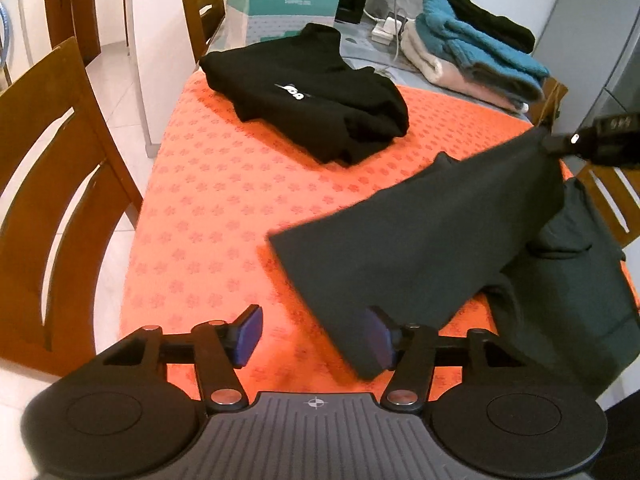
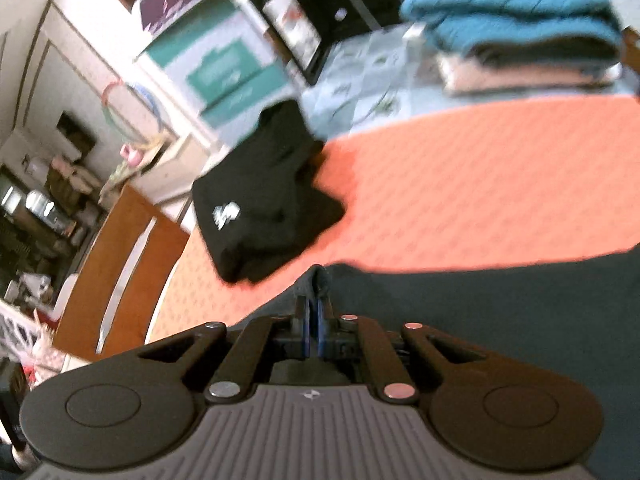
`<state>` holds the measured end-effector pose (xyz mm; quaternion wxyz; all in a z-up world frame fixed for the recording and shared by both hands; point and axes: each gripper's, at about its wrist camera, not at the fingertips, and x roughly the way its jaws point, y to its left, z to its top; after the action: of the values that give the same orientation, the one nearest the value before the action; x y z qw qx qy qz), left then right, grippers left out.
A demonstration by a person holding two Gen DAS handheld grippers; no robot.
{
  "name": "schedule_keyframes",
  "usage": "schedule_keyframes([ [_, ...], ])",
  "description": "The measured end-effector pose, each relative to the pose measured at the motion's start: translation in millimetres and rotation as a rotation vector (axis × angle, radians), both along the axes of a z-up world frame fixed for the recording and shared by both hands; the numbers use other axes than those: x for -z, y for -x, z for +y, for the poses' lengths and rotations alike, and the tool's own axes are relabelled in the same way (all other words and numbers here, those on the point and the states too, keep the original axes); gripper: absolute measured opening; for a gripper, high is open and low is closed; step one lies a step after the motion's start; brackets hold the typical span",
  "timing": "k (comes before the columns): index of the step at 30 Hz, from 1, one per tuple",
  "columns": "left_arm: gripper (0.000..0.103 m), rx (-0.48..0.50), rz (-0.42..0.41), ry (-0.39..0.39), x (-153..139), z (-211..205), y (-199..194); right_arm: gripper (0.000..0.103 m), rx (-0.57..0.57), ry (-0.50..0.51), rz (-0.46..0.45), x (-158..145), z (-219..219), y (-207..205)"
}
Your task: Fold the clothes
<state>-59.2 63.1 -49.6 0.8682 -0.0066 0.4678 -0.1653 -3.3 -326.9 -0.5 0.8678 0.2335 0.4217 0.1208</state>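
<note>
A dark green garment [image 1: 432,240] lies partly on the orange tablecloth [image 1: 224,208] at the right. My right gripper [image 2: 313,312] is shut on a fold of it [image 2: 480,320] and lifts one corner; it shows in the left wrist view [image 1: 560,144] at the right edge. My left gripper [image 1: 316,336] is open and empty, low over the cloth, its right pad [image 1: 380,340] beside the garment's near edge. A folded black garment with a white logo [image 1: 308,96] lies at the far side; it also shows in the right wrist view [image 2: 260,200].
A stack of folded teal, black and pale knits [image 1: 476,48] sits at the back right. Teal and white boxes [image 1: 288,4] and a white power adapter [image 1: 386,28] stand at the back. Wooden chairs [image 1: 52,200] stand along the left side, and another [image 1: 612,196] at the right.
</note>
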Motion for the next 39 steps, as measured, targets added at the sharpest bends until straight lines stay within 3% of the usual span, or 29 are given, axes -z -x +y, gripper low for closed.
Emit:
schedule_keyframes([
  [5,0.063,-0.009,0.008,0.003,2.0,-26.9,4.0,0.004,0.080,0.044,0.034,-4.1,-49.9,4.6],
  [10,0.064,0.016,0.003,-0.016,6.3,-70.1,10.2,0.004,0.138,0.021,0.077,5.5,-94.0,14.8],
  [16,0.065,-0.018,0.012,-0.089,23.6,-108.7,14.1,0.004,0.144,-0.018,0.107,21.0,-123.5,18.4],
  [20,0.065,-0.053,-0.030,-0.148,26.7,-120.6,19.1,0.004,0.125,-0.038,0.099,22.6,-135.5,17.7],
  [22,0.060,-0.083,-0.059,-0.182,27.1,-124.8,17.9,0.004,0.115,-0.048,0.095,23.4,-140.4,15.9],
  [24,0.034,-0.135,-0.087,-0.201,25.5,-125.6,12.8,0.004,0.108,-0.058,0.090,23.2,-144.5,14.8],
  [27,0.023,-0.249,-0.156,-0.221,14.0,-125.2,8.3,0.004,0.097,-0.080,0.074,19.2,-149.7,18.2],
  [30,0.022,-0.329,-0.225,-0.271,2.0,-122.3,6.1,0.004,0.083,-0.100,0.062,16.2,-151.1,22.3],
  [33,0.024,-0.349,-0.246,-0.300,-2.4,-115.7,3.5,0.004,0.063,-0.117,0.059,16.3,-146.1,26.0],
  [39,0.030,-0.306,-0.229,-0.335,-2.1,-111.4,2.4,0.004,0.070,-0.120,0.054,17.1,-144.0,31.9],
])
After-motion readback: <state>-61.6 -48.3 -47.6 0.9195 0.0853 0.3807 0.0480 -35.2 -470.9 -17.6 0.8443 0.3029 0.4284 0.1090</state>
